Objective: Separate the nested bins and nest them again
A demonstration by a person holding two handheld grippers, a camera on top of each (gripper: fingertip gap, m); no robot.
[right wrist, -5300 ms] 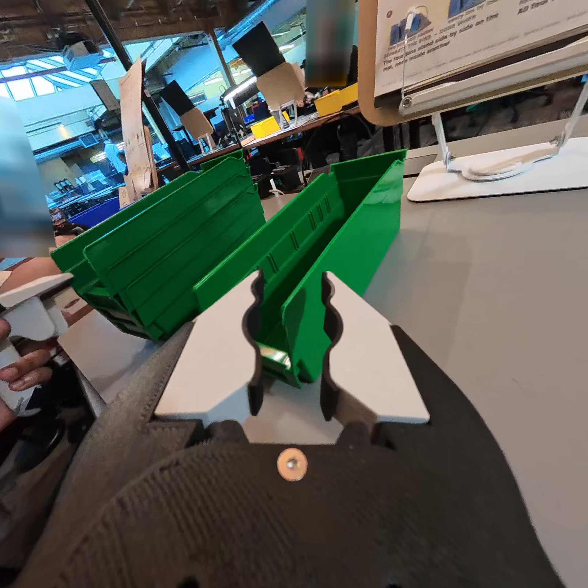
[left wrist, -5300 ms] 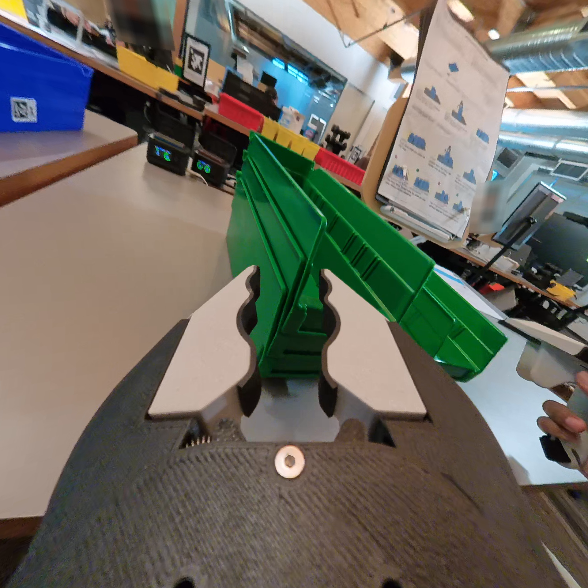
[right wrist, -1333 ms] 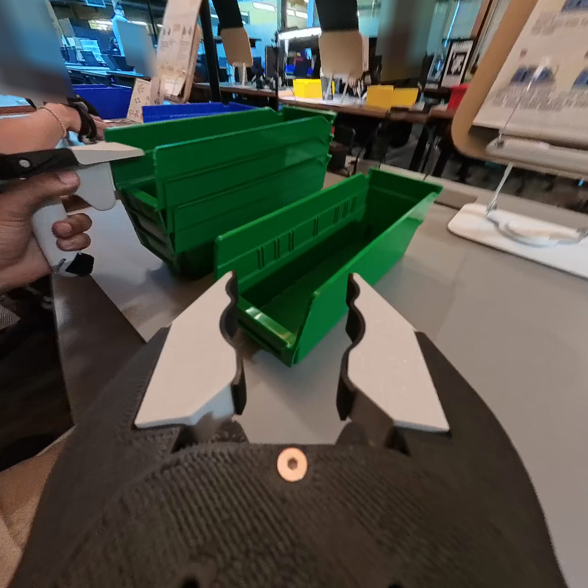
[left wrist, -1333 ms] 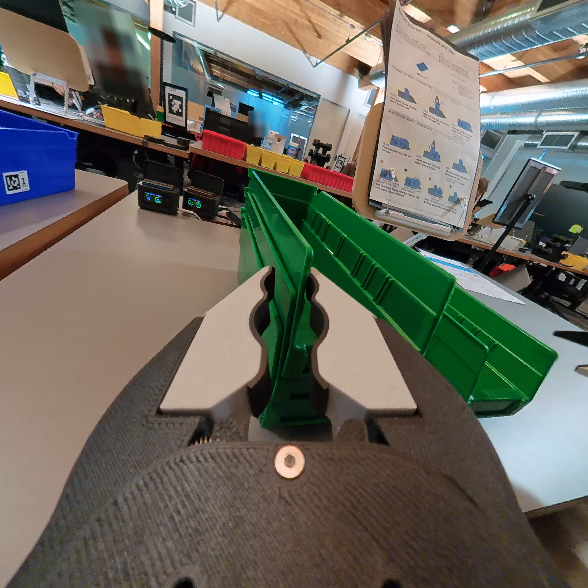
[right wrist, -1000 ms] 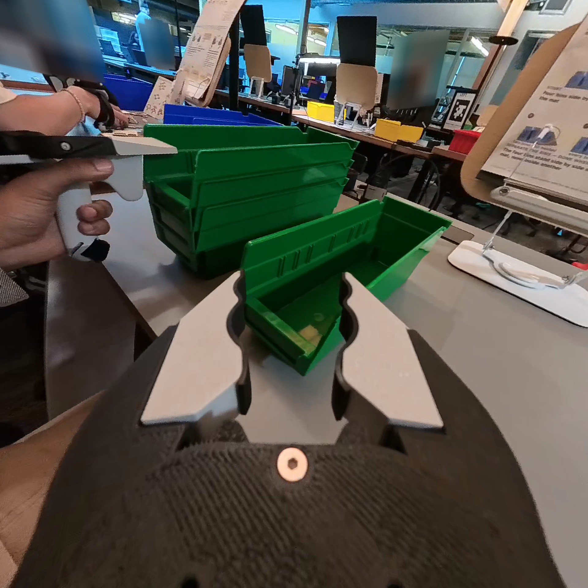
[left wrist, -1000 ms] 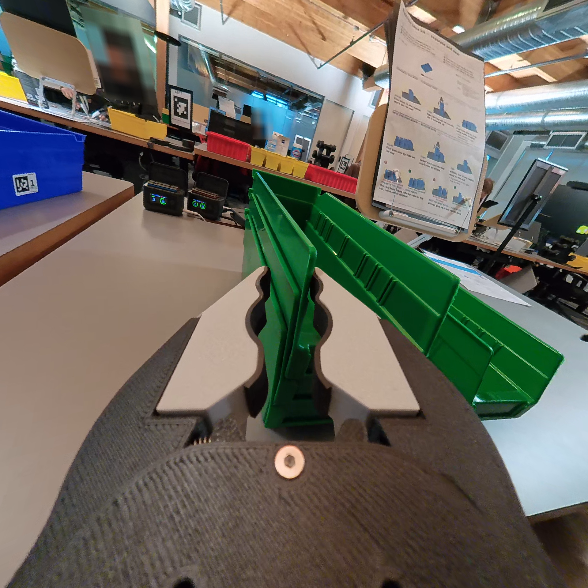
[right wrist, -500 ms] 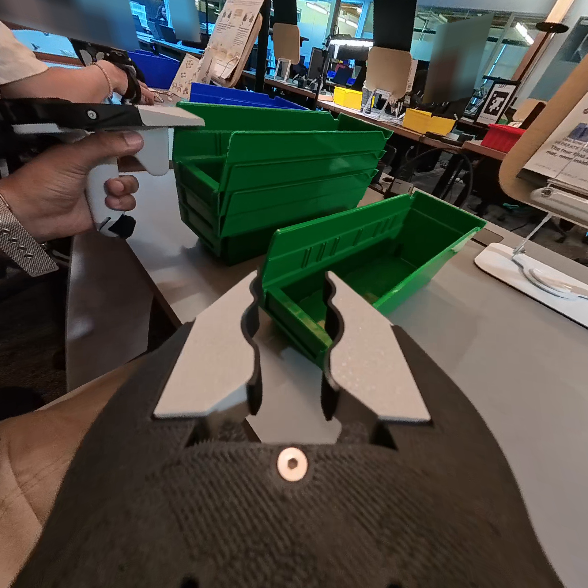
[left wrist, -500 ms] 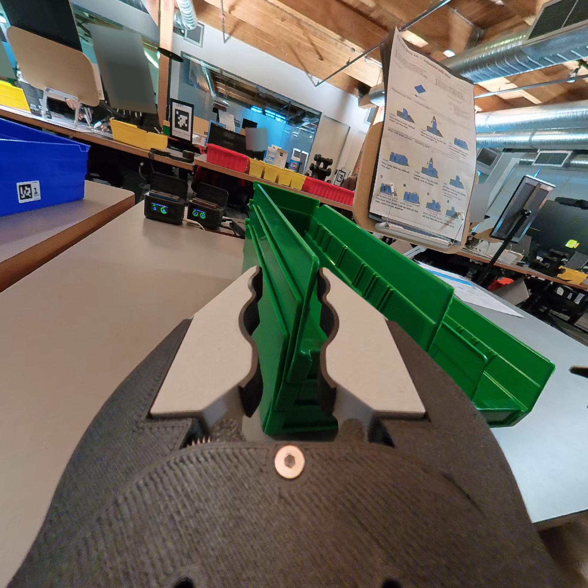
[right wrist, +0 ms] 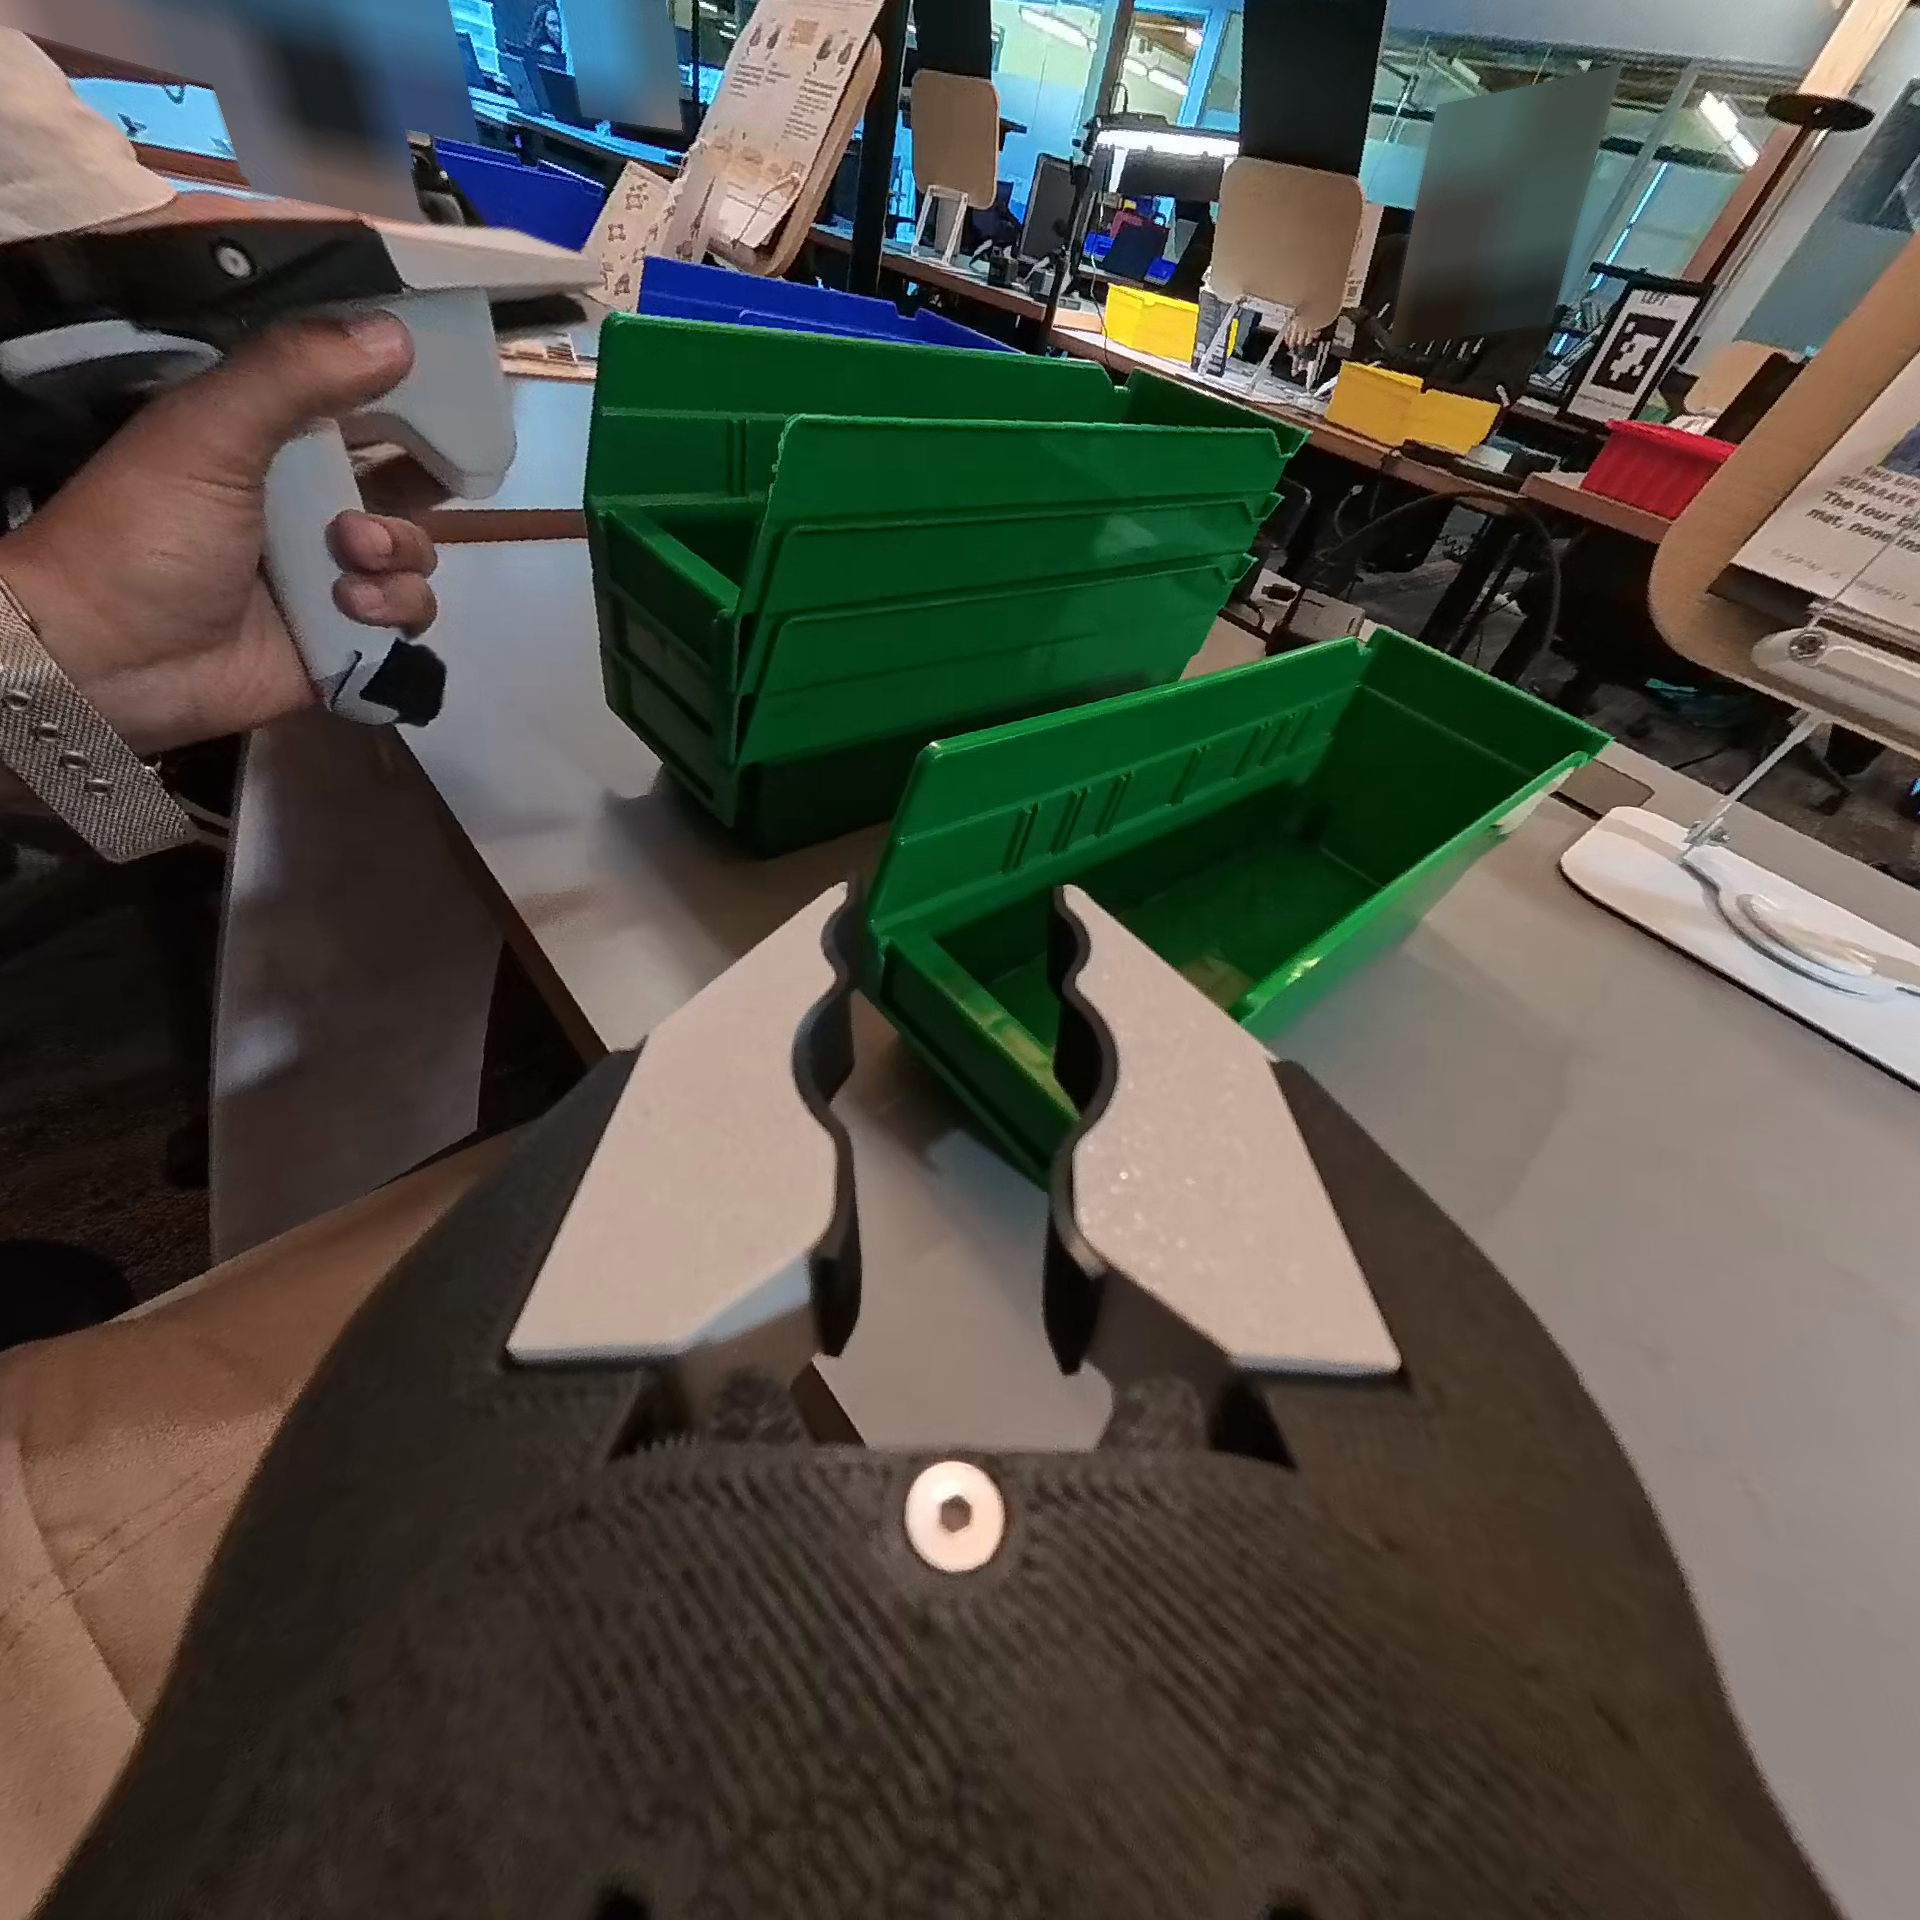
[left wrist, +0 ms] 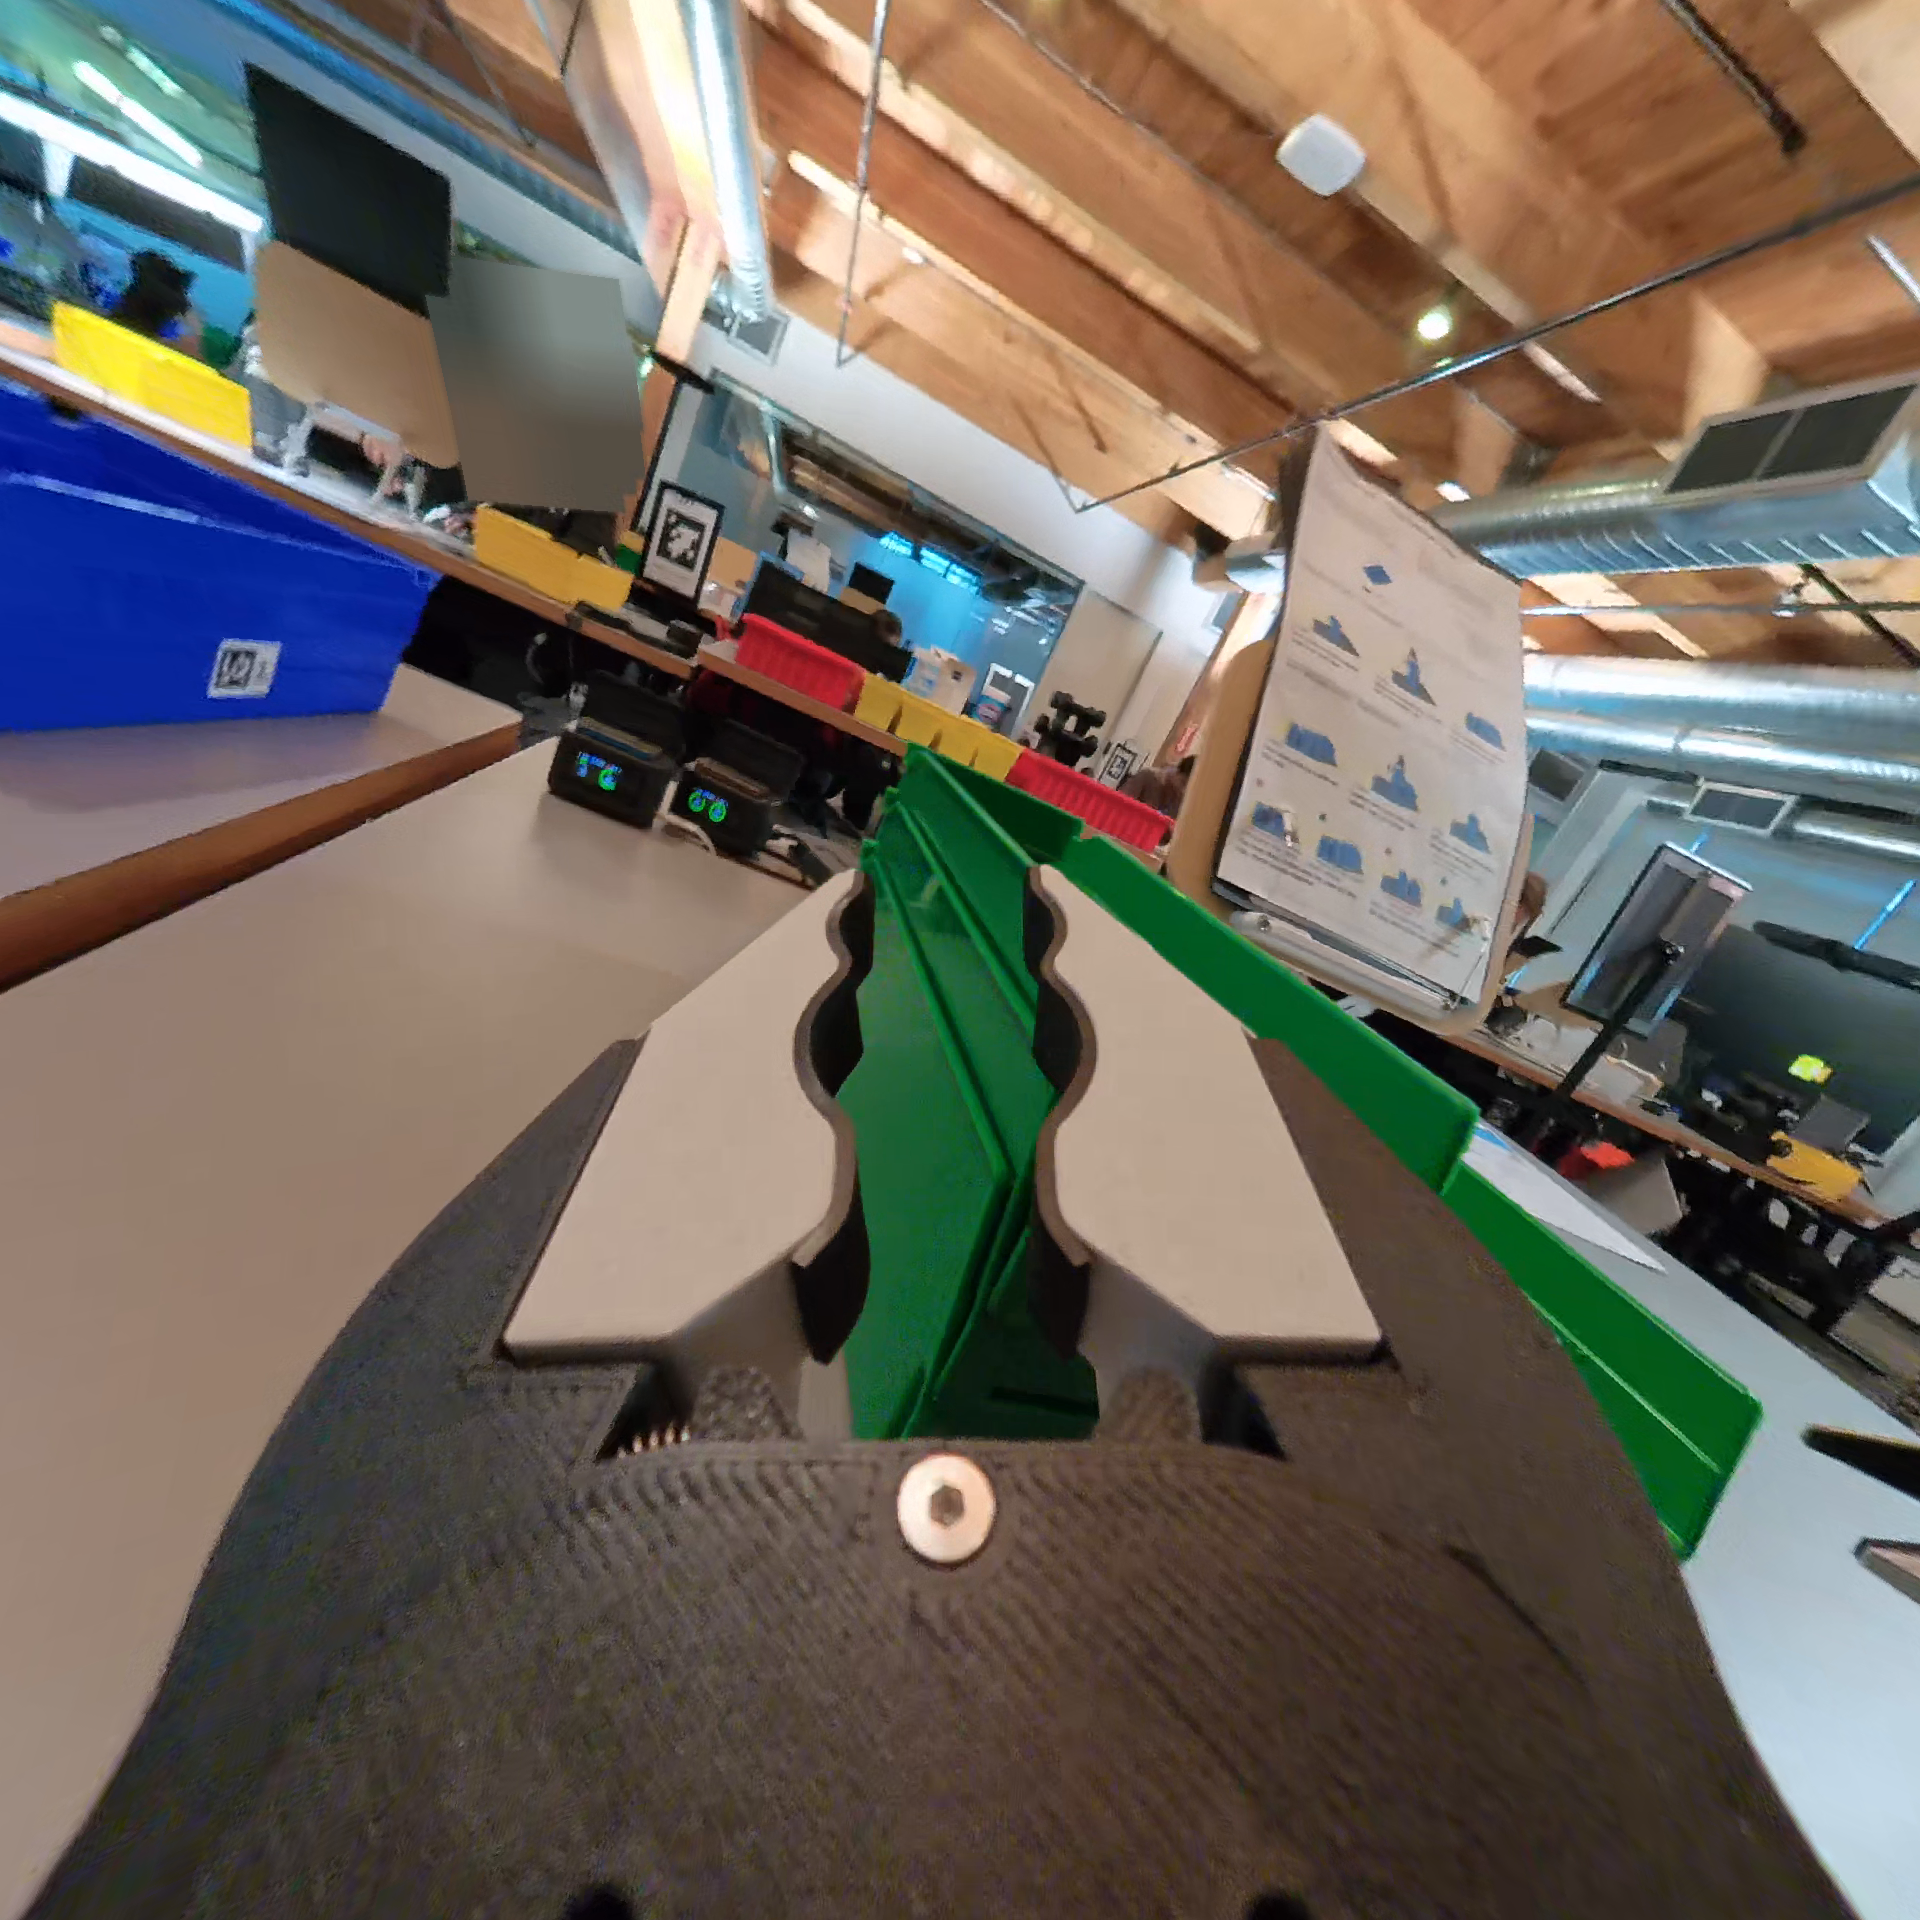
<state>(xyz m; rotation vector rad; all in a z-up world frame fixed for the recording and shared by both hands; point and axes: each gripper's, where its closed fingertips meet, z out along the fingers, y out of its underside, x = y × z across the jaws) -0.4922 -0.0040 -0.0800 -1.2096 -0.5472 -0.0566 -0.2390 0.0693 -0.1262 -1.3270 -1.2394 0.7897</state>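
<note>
Gripping the green stack (right wrist: 914,582) by its near wall, the left gripper (left wrist: 945,1091) had jaws clamped; the right gripper (right wrist: 951,1070) hung open-jawed over the lone bin (right wrist: 1226,873) at one o'clock. Best pinch one wall squarely, lift straight.

Glossy green plastic bins (right wrist: 1226,831); matt grey table (right wrist: 1558,1195)
</note>
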